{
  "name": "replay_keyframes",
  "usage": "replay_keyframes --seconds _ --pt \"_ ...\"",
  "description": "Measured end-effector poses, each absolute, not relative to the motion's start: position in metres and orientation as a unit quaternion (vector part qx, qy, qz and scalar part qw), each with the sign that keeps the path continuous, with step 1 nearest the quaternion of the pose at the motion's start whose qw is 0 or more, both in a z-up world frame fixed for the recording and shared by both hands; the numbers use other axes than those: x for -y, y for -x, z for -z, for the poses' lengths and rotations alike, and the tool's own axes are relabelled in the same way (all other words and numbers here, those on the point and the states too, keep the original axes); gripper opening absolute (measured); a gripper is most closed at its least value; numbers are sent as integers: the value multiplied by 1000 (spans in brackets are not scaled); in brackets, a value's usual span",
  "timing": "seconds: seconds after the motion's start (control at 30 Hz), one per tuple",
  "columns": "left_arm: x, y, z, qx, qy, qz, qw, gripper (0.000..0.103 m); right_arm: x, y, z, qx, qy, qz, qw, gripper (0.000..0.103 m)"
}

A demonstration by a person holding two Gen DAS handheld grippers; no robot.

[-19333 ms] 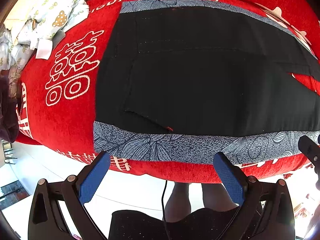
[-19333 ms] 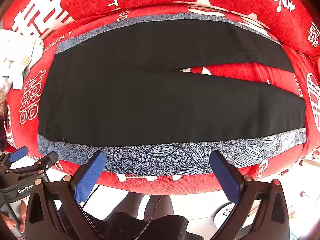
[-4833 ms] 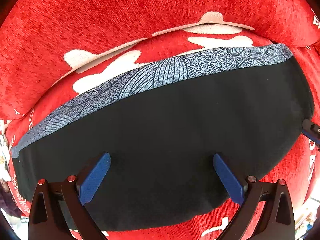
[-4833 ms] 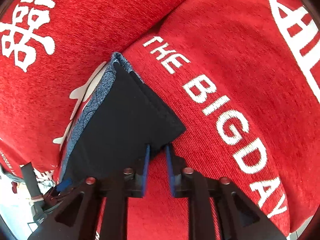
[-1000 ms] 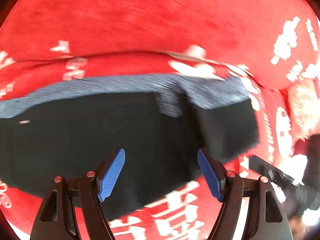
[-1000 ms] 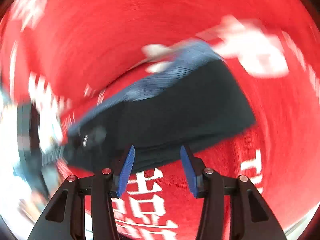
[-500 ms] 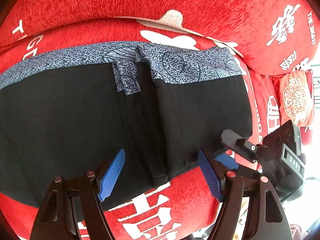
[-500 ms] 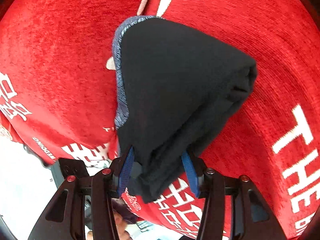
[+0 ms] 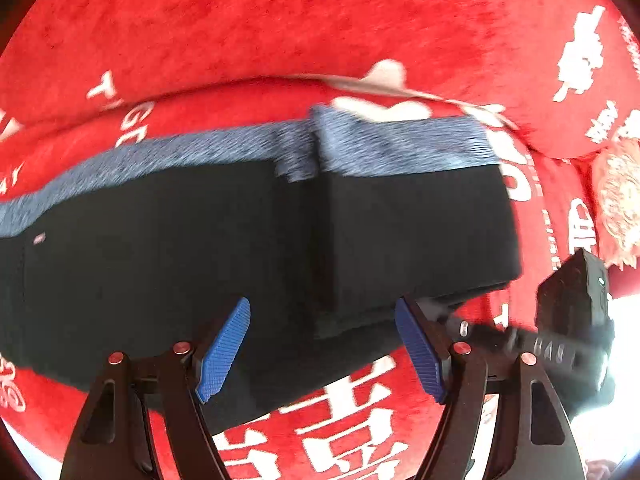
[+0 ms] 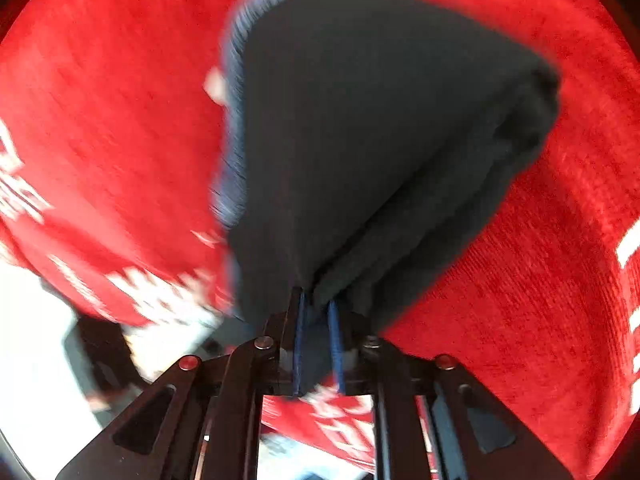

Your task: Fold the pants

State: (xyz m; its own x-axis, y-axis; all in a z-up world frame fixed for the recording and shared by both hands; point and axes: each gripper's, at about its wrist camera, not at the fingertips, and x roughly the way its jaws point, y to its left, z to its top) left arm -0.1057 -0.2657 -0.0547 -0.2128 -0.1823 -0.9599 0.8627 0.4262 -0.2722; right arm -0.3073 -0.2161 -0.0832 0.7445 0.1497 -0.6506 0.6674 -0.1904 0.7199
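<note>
Black pants [image 9: 240,248] with grey-blue patterned side trim [image 9: 392,148], lying on red plush sofa cover [image 9: 280,32] printed with white characters. Halved lengthwise; hem end doubled over at right; further folds outstanding. Right gripper [image 10: 318,316] pinching thick layered near edge. Left gripper [image 9: 322,344] spread, hovering, holding nothing. Fabric soft, matte.

Spread left tongs [image 9: 322,344] over folded pants [image 9: 248,248]
</note>
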Motion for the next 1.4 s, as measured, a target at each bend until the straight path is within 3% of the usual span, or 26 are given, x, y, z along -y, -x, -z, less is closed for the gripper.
replay_keyframes --seconds 0.03,0.13,0.17,0.23,0.47,0.57,0.63,0.7,0.8,0.93,1.1,1.4 --pt "263 103 51 -622 -267 465 571 76 214 303 77 -299 -726 209 583 18" --pt "261 96 39 -601 -275 470 585 76 212 298 32 -370 -652 166 641 42" --pt "263 94 37 -601 -273 474 583 76 216 301 14 -374 -631 157 661 55" --pt "270 91 34 -606 -267 480 576 76 236 312 -18 -377 -581 173 700 66" --pt "304 99 50 -645 -218 524 512 76 312 311 -39 -387 -538 215 718 65" --pt "306 107 56 -652 -218 539 488 59 306 299 -24 -391 -550 195 712 63" --pt "306 111 63 -658 -222 540 476 59 297 299 -15 -380 -573 184 702 61" --pt "304 110 68 -667 -221 537 467 47 291 297 -6 -371 -593 179 692 61" --pt "303 107 70 -676 -212 537 458 4 289 303 -5 -367 -603 180 685 60" --pt "292 109 52 -650 -226 542 482 4 296 311 -23 -369 -586 186 697 60" --pt "275 112 71 -667 -231 524 476 4 320 310 -36 -403 -530 225 711 61" --pt "277 117 74 -651 -231 526 497 5 375 280 48 -487 -528 221 660 61"
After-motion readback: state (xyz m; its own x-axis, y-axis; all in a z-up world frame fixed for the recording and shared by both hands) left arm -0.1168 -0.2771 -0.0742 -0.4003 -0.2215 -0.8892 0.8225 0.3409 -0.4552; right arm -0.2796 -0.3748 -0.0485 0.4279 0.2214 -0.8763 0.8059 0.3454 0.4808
